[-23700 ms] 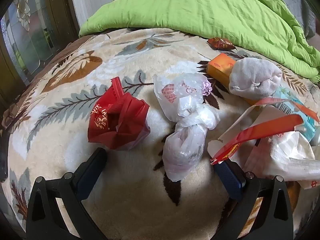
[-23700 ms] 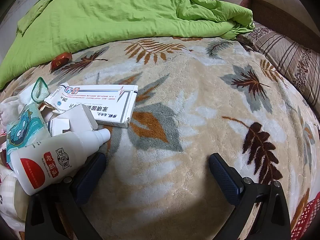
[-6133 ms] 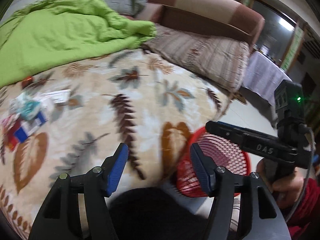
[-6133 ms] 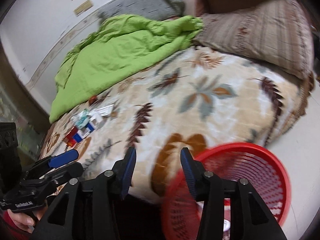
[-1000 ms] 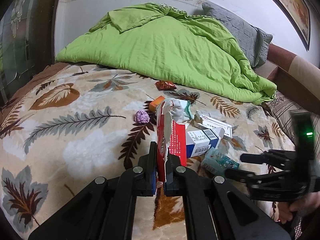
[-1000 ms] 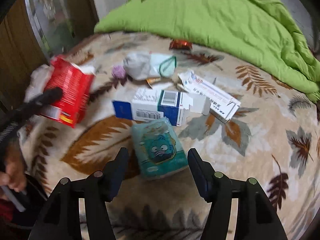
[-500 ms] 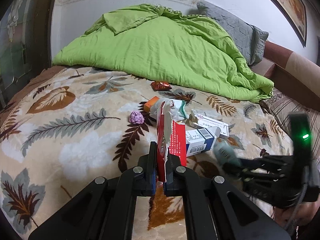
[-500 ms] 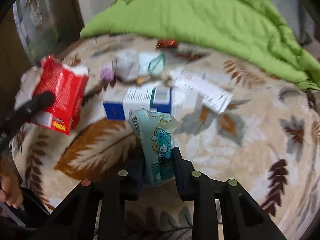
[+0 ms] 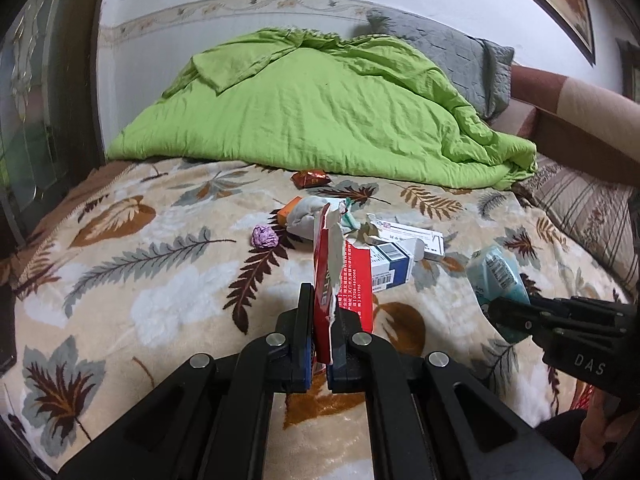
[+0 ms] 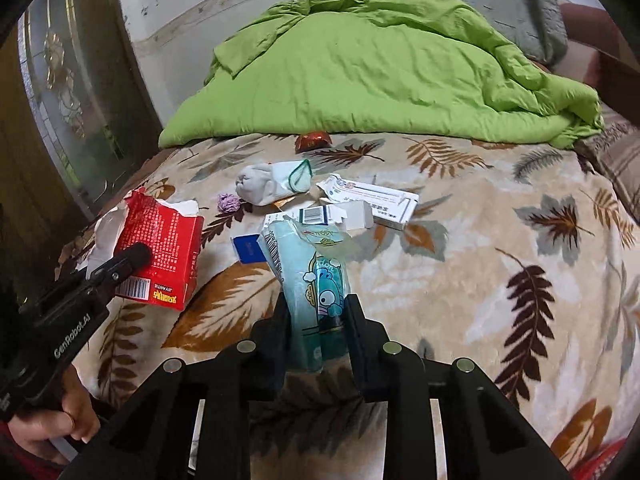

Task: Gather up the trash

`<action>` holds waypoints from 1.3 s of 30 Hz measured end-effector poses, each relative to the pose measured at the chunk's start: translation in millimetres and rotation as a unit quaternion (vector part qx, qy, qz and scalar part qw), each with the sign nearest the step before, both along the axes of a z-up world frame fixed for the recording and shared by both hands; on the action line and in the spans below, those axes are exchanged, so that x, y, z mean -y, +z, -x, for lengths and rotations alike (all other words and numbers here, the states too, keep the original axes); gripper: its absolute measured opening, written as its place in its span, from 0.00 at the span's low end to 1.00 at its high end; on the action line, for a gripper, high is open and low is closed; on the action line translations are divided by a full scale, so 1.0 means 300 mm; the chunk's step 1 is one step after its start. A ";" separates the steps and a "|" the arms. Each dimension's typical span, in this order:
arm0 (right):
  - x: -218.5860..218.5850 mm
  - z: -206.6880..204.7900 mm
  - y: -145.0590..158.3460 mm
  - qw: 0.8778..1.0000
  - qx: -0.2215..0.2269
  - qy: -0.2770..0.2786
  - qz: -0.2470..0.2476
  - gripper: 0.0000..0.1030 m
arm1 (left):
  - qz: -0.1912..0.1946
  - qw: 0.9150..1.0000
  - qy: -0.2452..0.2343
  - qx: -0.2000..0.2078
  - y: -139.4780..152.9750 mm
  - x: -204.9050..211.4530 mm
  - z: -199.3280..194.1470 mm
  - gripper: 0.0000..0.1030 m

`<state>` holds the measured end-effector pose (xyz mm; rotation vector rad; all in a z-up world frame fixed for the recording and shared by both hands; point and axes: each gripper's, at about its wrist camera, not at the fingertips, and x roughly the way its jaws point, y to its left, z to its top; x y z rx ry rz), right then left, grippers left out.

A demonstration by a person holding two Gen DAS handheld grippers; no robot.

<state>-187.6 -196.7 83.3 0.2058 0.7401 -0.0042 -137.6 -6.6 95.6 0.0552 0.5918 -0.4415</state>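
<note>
My left gripper (image 9: 319, 322) is shut on a torn red carton (image 9: 336, 280), held edge-on above the leaf-patterned blanket. The right wrist view shows that same red carton (image 10: 160, 256) at the left, clamped by the left gripper (image 10: 136, 256). My right gripper (image 10: 318, 316) is shut on a teal tissue pack (image 10: 316, 280) with a cartoon face, lifted off the bed. In the left wrist view the teal pack (image 9: 498, 276) sticks up from the right gripper (image 9: 508, 316) at the right edge. More litter lies behind: a blue-and-white box (image 9: 390, 266), a long white box (image 10: 380, 202), a purple wad (image 9: 264, 237), a grey sock bundle (image 10: 260, 184), a red wrapper (image 9: 310, 178).
A green duvet (image 9: 320, 108) is heaped across the back of the bed, with a grey pillow (image 9: 440, 46) behind it. A striped cushion (image 9: 588, 208) lies at the right. A dark wooden door with glass (image 10: 68, 92) stands to the left. A hand (image 10: 52, 420) grips the left tool.
The right gripper went from open around the teal pack on the blanket to shut on it and lifted it. The left gripper kept the red carton and shifted a little.
</note>
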 end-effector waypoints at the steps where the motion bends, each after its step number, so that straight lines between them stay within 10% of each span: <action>1: 0.001 0.000 -0.001 1.000 0.000 -0.001 -0.001 0.27 | -0.003 1.000 -0.003 0.002 -0.002 0.004 0.003 0.04; 39: 0.005 0.004 -0.011 1.000 0.001 0.002 -0.012 0.27 | -0.011 1.000 -0.007 0.006 -0.011 0.027 -0.009 0.04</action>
